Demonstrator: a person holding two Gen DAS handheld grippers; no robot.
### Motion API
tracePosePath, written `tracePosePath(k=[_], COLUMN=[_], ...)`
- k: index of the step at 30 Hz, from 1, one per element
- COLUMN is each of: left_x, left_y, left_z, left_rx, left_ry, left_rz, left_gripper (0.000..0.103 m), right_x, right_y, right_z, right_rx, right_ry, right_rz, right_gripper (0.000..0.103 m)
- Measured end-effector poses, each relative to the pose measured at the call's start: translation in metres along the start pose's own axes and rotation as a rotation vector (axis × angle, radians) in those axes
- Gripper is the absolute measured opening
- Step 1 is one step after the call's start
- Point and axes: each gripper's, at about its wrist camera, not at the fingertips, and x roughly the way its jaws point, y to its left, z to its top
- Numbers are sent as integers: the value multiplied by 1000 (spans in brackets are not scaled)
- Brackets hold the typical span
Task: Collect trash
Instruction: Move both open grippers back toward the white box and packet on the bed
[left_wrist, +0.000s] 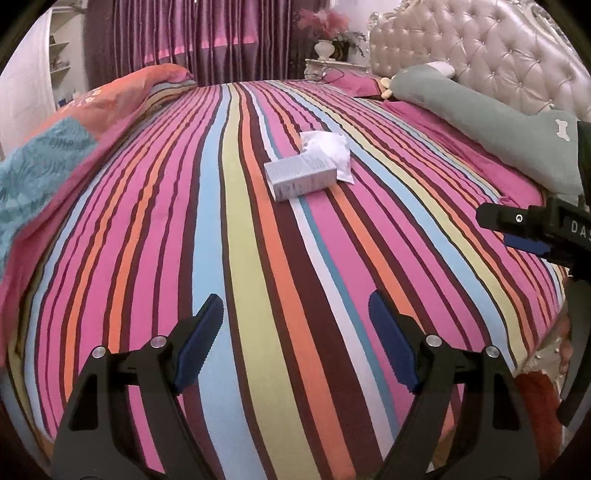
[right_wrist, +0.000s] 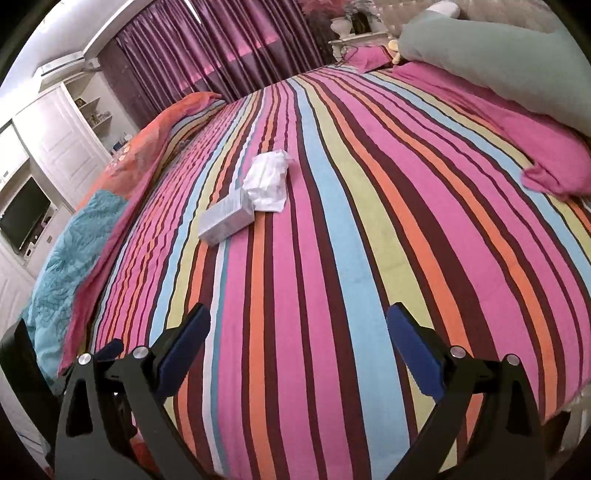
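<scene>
- Left wrist view: left gripper (left_wrist: 295, 347) of black arms with blue ribbed pads (left_wrist: 199, 343) spread wide, nothing between them, touching nothing, hovering over bare striped cloth.
- Right wrist view: right gripper (right_wrist: 299, 354) likewise black with blue pads (right_wrist: 413, 354), spread very wide and empty, also visible at the right edge of the left view.
- Further out: small grey-white printed cardboard box (left_wrist: 300, 177) lying flat on the many-coloured striped bedsheet (left_wrist: 236, 258), near the middle of the bed, well ahead of both grippers.
- Touching the box on its far side: crumpled white paper-like packet (left_wrist: 327, 155), partly propped against it.
- Beyond: long grey-green bolster pillow (left_wrist: 480, 118) along the tufted pale headboard (left_wrist: 480, 48), folded orange and teal quilt (left_wrist: 55, 155) on the opposite edge.
- Progress, as a judgement: collection apparently at an early stage; both pieces of trash not yet picked up, no bin or bag in sight.
- Left to do: reaching forward, pinching box and packet, carrying them off.
</scene>
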Motion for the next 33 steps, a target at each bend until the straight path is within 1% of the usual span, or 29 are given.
tracePosePath(k=[7, 13, 18, 21, 27, 33], left_x=[29, 55, 77, 88, 110, 132], left_y=[0, -1, 9, 12, 9, 1], left_z=[30, 59, 78, 85, 97, 109], left_rx=[44, 112, 126, 132, 184, 269], left_ry=[-15, -37, -41, -32, -16, 9], left_rz=[-10, -3, -36, -48, -54, -70], left_gripper=[79, 79, 79, 79, 79, 79], right_x=[30, 54, 71, 82, 99, 117], right_y=[3, 3, 3, 4, 6, 9], right_z=[26, 46, 58, 64, 77, 99], right_rx=[3, 4, 9, 11, 7, -4], right_ry=[13, 34, 42, 50, 60, 74], right_rz=[-8, -14, -14, -10, -2, 7], right_gripper=[92, 92, 92, 92, 92, 92])
